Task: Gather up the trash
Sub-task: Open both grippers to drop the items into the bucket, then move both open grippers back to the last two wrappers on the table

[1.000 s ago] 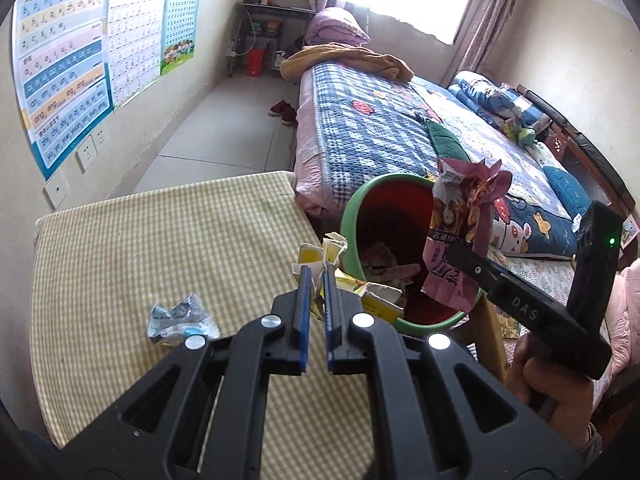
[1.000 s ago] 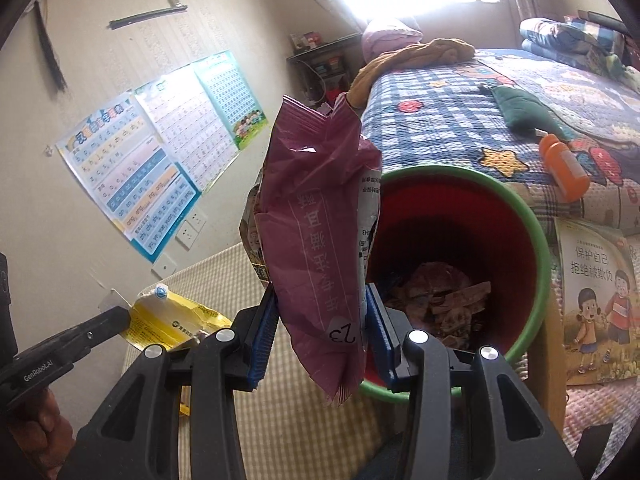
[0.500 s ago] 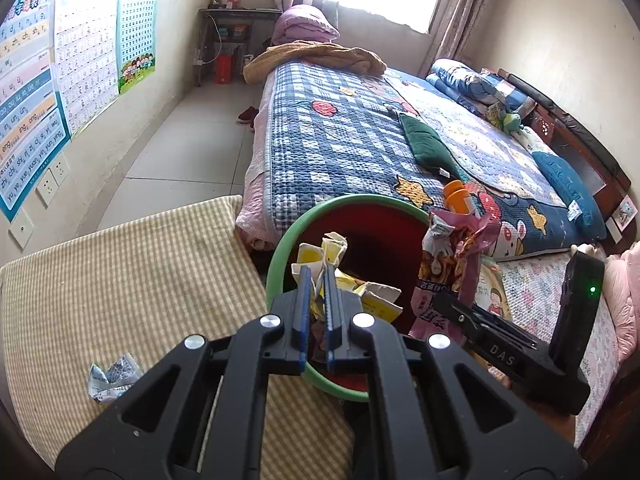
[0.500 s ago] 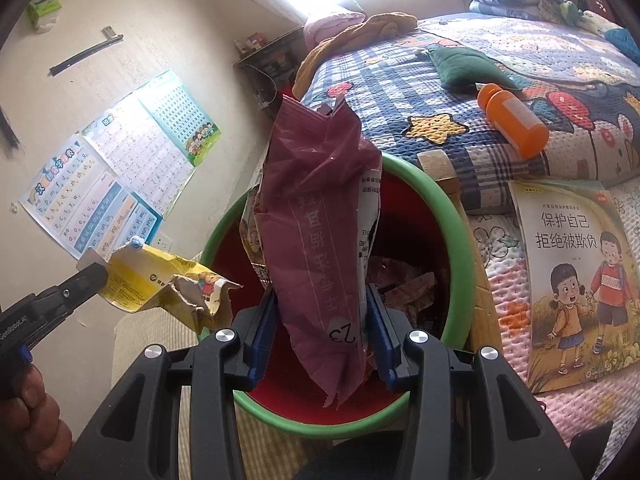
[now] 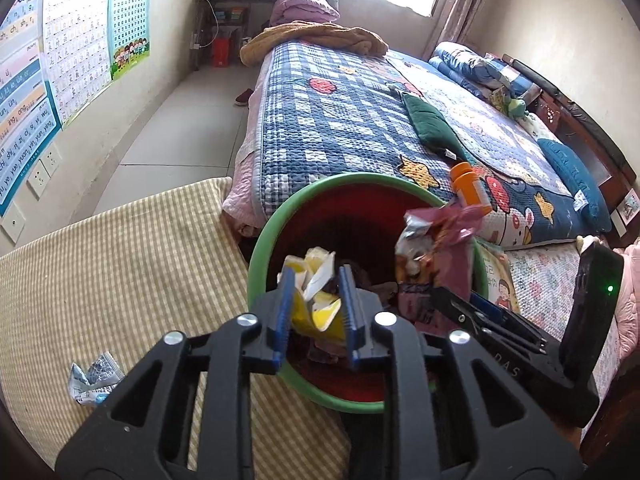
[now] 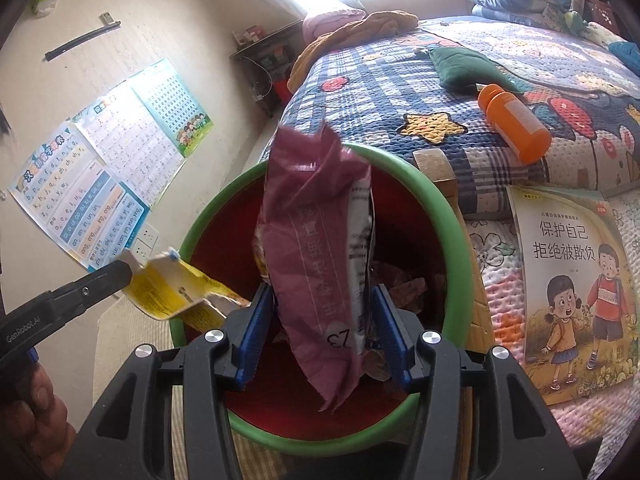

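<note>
Two wrappers hang over the green-rimmed bin [image 6: 448, 216]: my left hand-held gripper [image 5: 316, 320] stands released around the yellow wrapper [image 5: 316, 300], my right hand-held gripper [image 6: 324, 336] spread beside the pink bag [image 6: 320, 248]. Next, I'd fetch the crumpled scrap [image 5: 94, 380] off the table [image 5: 120, 272].

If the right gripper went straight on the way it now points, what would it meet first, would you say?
Probably the pink snack bag between the right gripper fingers, then the trash inside the red bin; depth is unclear.
</note>
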A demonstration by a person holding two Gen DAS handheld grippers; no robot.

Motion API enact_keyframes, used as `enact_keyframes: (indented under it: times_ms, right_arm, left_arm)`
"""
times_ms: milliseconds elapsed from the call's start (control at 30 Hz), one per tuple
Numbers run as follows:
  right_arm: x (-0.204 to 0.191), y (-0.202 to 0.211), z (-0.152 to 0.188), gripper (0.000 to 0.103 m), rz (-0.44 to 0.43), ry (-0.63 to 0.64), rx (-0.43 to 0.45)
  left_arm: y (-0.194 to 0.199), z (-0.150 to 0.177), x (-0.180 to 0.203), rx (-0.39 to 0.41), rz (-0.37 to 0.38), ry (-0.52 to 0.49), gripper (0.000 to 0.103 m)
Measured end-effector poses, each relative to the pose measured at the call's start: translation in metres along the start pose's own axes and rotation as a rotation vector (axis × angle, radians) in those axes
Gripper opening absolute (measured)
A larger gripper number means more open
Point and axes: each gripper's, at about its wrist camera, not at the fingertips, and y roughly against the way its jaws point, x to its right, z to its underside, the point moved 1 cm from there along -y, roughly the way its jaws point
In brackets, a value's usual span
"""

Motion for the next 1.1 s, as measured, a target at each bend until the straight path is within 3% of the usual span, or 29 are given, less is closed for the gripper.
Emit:
enact_keyframes:
  times_ms: [500, 667, 1100]
  right_arm:
    - [-0.050, 0.032, 0.004, 0.084, 0.026, 0.100, 0.027]
    - [-0.083, 0.045, 0.015, 0.091, 0.030, 0.163, 0.032]
    - [-0.197, 0.059, 0.049, 0.094, -0.031, 0.380, 0.022]
  left_arm:
    - [0.067, 0.010, -0.035, 0.082, -0.011, 0.077, 0.092]
    - [0.095, 0.027, -0.061, 0.097, -0.035, 0.110, 0.097]
    - [0.168, 0.094, -0.154, 0.141, -0.106, 0.285, 0.097]
